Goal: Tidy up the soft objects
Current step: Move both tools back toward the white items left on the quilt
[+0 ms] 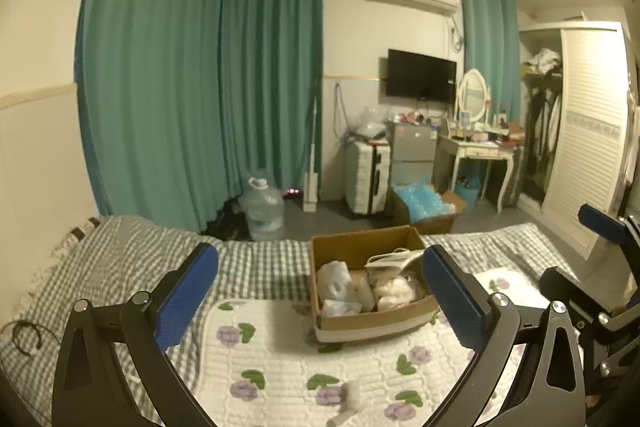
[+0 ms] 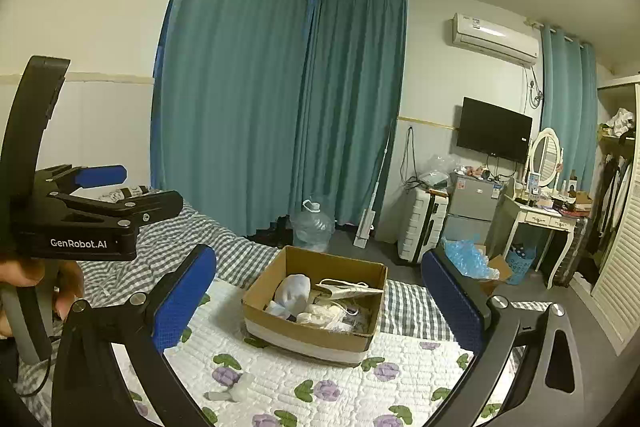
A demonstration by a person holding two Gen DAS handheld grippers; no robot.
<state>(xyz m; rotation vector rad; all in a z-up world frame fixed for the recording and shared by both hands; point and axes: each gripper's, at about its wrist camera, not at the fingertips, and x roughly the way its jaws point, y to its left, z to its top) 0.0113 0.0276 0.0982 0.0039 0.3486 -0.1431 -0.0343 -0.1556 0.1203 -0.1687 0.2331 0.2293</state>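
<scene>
Both tongs (image 1: 320, 291) (image 2: 320, 295) agape, cardboard box (image 2: 316, 337) mid-quilt (image 2: 280, 387), perhaps clear margins.

open quilt (image 2: 320, 387) before box (image 2: 316, 335), small white item (image 2: 236, 391) lying there

The left claw (image 2: 100, 187) body bears the white lettering "GenRobot.AI".

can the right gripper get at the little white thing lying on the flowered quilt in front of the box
Probably yes. The right gripper is open and empty, and the white thing lies alone on the quilt, clear of the box.
</scene>
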